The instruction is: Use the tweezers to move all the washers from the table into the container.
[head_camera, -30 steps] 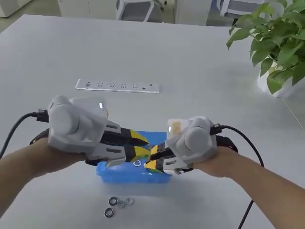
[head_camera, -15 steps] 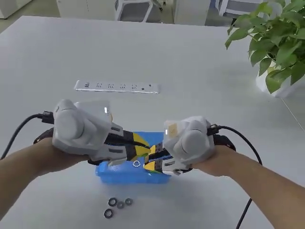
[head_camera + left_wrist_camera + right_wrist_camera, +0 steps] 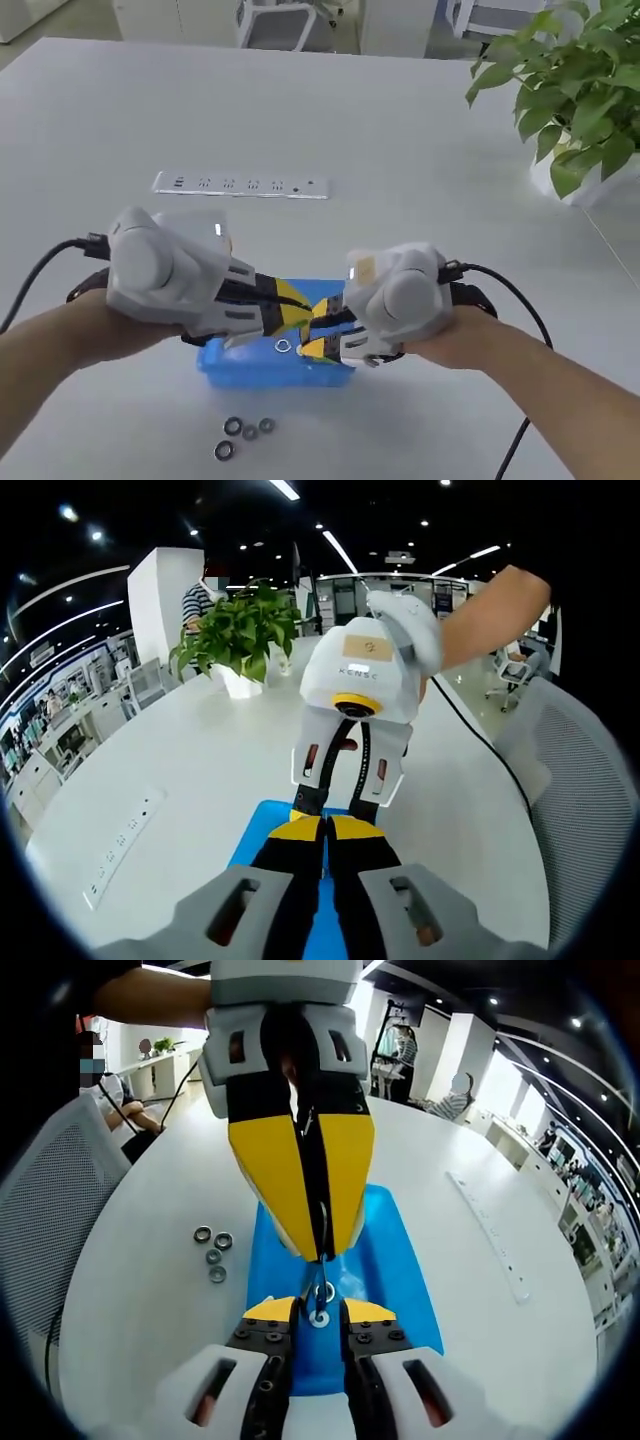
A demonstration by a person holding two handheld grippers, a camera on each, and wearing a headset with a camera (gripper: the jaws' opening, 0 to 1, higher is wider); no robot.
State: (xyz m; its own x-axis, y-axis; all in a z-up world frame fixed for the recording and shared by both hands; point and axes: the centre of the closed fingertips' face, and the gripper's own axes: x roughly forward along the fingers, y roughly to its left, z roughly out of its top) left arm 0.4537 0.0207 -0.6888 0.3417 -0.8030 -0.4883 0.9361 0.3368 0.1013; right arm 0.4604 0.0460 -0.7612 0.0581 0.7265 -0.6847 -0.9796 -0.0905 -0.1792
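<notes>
The right gripper (image 3: 320, 1310) has its yellow-tipped black jaws drawn in to a narrow slot on a thin metal sliver, the tweezers (image 3: 319, 1300). Little of the tweezers shows. A small steel ring washer (image 3: 320, 1318) sits at their tip, right between the yellow pads. It hangs over the blue plastic container (image 3: 395, 1260), a shallow rectangular tray.

Facing it tip to tip is the left gripper (image 3: 322, 828). Its flat yellow jaws are pressed together along a dark seam, with nothing visible between them.

Four loose washers (image 3: 211, 1256), round and metallic, lie clustered on the smooth white table (image 3: 400, 140) just beside the container. A long white power strip (image 3: 240, 185) lies further back, and a leafy potted plant (image 3: 570, 90) stands at the table's far right edge.
</notes>
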